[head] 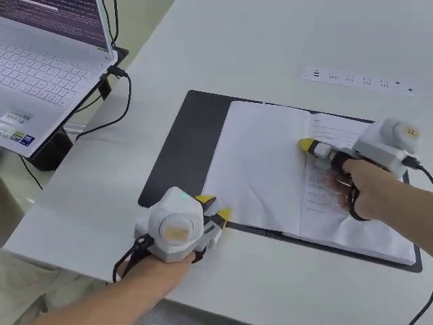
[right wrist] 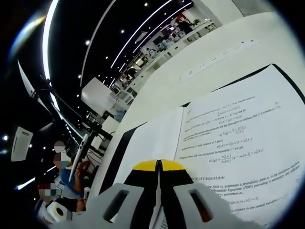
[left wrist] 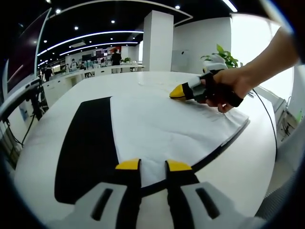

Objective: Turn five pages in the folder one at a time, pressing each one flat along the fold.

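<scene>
- Folder [head: 181, 152] lies open on the white table [head: 257, 47], to the right of the laptop [head: 47, 61], with its black inside cover bare on the left.
- Left gripper [head: 215, 208] sits at the folder's near edge, jaws a narrow gap apart, tips at the bottom edge of the blank page [head: 260, 162].
- Right gripper [head: 306, 145] comes in over the printed page [head: 338, 130], jaws closed together, yellow tip down at the fold between the two pages.
</scene>
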Demonstrator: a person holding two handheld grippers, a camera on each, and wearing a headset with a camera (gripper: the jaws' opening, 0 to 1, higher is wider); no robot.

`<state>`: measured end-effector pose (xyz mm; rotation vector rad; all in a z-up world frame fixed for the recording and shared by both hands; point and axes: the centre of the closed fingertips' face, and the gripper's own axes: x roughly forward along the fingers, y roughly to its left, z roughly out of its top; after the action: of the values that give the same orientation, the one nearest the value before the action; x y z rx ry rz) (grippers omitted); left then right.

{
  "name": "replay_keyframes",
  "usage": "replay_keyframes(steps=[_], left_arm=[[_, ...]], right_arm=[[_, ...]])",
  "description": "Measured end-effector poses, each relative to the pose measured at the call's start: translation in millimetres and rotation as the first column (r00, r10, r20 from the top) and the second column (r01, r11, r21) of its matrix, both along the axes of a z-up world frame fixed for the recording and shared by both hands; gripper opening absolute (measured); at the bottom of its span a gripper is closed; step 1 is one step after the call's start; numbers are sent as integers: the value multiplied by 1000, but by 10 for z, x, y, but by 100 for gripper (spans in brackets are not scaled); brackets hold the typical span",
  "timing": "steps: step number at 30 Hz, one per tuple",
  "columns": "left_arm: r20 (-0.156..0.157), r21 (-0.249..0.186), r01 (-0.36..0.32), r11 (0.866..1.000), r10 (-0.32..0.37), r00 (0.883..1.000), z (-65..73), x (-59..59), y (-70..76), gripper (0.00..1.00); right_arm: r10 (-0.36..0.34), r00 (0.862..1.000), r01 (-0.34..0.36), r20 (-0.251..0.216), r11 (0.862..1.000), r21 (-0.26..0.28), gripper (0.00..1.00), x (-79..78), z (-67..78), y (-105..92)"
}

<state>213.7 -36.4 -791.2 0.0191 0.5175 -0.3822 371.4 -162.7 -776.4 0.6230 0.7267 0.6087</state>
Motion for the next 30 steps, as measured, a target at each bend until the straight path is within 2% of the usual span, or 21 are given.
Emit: replay_keyframes(steps=[9,13,14,18,22,26,28,30], left_arm=[[-2,3,-3,1000,3,1000,2,-3,0,19],[-6,15,-3,1000,3,1000,2,-1,-4,19],[-6,15,-2,1000,2,1000,1,-1,-3,19],[-5,18,2,1000,-2,1000,-4,0,-2,19],[-6,20,3,1000,-3,1000,-2,-2,-4,19],[-6,18,1,1000,-1,1000,0,-4,-5,19],[-7,18,1,1000,-1,1000,4,-6,-7,19],[-8,18,1,1000,-1,1000,1,-9,-8,19]], right_arm=[[9,1000,-9,-14,1000,18,0,-240,8,-18],[29,998,-26,-47,997,66,0,-385,21,8],[54,997,-51,-57,997,66,0,-450,-1,28],[81,995,-78,-54,996,54,0,-567,-10,50],[69,996,-65,-60,996,63,0,-659,13,45],[76,994,-70,-80,995,78,0,-799,20,59],[81,991,-70,-108,992,104,0,-923,53,78],[94,988,-80,-123,991,108,0,-1006,25,76]])
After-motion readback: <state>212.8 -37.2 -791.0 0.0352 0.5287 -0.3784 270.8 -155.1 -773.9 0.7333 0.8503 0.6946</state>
